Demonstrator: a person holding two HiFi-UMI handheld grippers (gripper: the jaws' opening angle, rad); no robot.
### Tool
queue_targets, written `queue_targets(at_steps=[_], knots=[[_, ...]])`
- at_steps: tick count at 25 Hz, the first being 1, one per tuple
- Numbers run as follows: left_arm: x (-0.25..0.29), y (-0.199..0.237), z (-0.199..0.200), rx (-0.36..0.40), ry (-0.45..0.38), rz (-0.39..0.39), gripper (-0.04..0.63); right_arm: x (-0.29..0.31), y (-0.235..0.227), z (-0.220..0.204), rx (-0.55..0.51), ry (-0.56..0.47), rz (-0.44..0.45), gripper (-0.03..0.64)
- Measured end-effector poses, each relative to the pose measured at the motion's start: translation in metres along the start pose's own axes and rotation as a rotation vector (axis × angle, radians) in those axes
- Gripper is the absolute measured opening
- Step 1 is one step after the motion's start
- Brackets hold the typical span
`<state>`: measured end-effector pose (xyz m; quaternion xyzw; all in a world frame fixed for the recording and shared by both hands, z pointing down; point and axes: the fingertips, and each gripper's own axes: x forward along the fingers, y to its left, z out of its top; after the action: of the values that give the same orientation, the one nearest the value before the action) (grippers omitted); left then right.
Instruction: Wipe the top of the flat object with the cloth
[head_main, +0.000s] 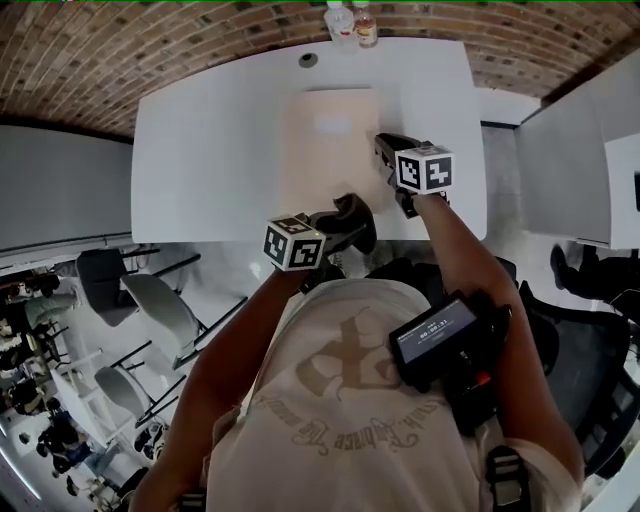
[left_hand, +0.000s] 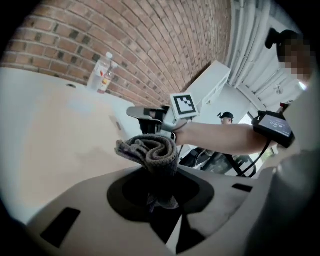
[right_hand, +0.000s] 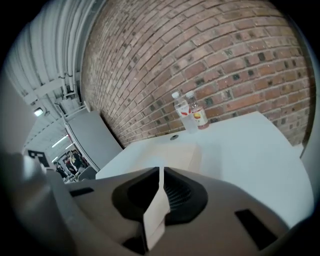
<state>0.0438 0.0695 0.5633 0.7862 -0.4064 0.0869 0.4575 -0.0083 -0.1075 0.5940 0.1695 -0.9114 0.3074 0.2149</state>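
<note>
Both closed: left gripper on rolled cloth, right gripper on thin pale slip. Pre-wipe, probably; next, lower cloth onto upper-centre flat object.

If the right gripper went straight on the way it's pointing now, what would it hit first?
Most likely the top of the beige flat object, directly ahead of the right gripper, though depth is unclear. The bottles stand farther back, to the right.
</note>
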Motion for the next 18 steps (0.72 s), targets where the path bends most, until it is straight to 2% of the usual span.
queue_targets(at_steps=[4, 8, 12, 18], knots=[[-0.043, 0.033, 0.025, 0.026, -0.145, 0.152, 0.106, -0.024, 0.021, 0.013, -0.086, -0.043, 0.028, 0.028], [-0.09, 0.065, 0.04, 0.031, -0.255, 0.291, 0.106, -0.044, 0.051, 0.017, -0.141, -0.084, 0.065, 0.023], [-0.125, 0.081, 0.05, 0.027, -0.333, 0.353, 0.106, -0.061, 0.072, 0.019, -0.135, -0.121, 0.088, 0.021], [-0.144, 0.085, 0.045, 0.037, -0.363, 0.38, 0.106, -0.08, 0.092, -0.001, -0.196, -0.104, 0.097, 0.021]])
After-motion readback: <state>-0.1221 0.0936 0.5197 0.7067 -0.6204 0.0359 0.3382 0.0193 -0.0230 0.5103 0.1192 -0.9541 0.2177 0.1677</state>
